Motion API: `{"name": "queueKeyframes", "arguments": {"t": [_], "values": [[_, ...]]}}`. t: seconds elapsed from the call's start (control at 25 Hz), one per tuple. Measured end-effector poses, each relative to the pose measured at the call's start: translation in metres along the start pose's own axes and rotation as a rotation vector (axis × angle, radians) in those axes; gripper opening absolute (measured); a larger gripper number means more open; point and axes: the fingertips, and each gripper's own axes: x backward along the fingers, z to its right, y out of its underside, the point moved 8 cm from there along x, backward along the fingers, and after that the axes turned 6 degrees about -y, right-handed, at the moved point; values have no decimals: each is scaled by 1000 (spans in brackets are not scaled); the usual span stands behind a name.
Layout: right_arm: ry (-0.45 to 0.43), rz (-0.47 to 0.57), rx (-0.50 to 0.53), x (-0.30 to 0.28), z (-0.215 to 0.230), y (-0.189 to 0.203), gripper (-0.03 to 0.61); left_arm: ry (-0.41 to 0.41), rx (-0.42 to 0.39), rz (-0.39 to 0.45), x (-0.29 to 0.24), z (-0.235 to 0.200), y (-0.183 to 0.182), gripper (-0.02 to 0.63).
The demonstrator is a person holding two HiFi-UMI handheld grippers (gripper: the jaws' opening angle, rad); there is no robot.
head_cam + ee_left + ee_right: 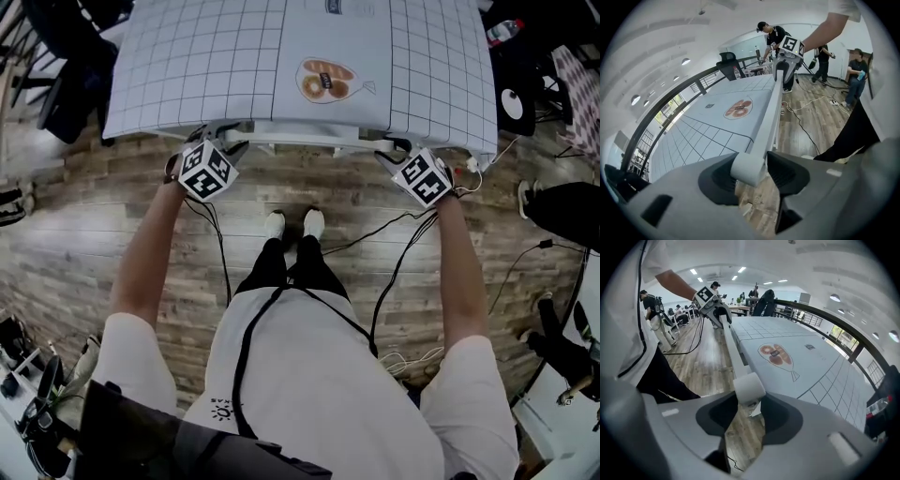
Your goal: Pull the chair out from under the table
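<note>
Wooden floor [94, 244] is crossed by cables [398, 272], and at twelve o'clock the stiff, likely light back rail [300, 140] of the chair [272, 141] is pinched near both ends by the left gripper [751, 169] and the right gripper [749, 397].

Wood-plank floor [75, 234] strewn with black cables [366, 235] — round ceiling lights [685, 61] overhead.

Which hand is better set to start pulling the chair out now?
Neither alone: left gripper and right gripper each clamp one end of the chair rail at the table edge. Pull with both together.
</note>
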Motion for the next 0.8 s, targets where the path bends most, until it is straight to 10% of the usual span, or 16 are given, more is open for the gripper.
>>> {"name": "queueKeyframes", "arguments": {"t": [0.8], "values": [[-75,-149,216,-4,2,-12,141,222,-247,-205,-10,-4,1,153]]}}
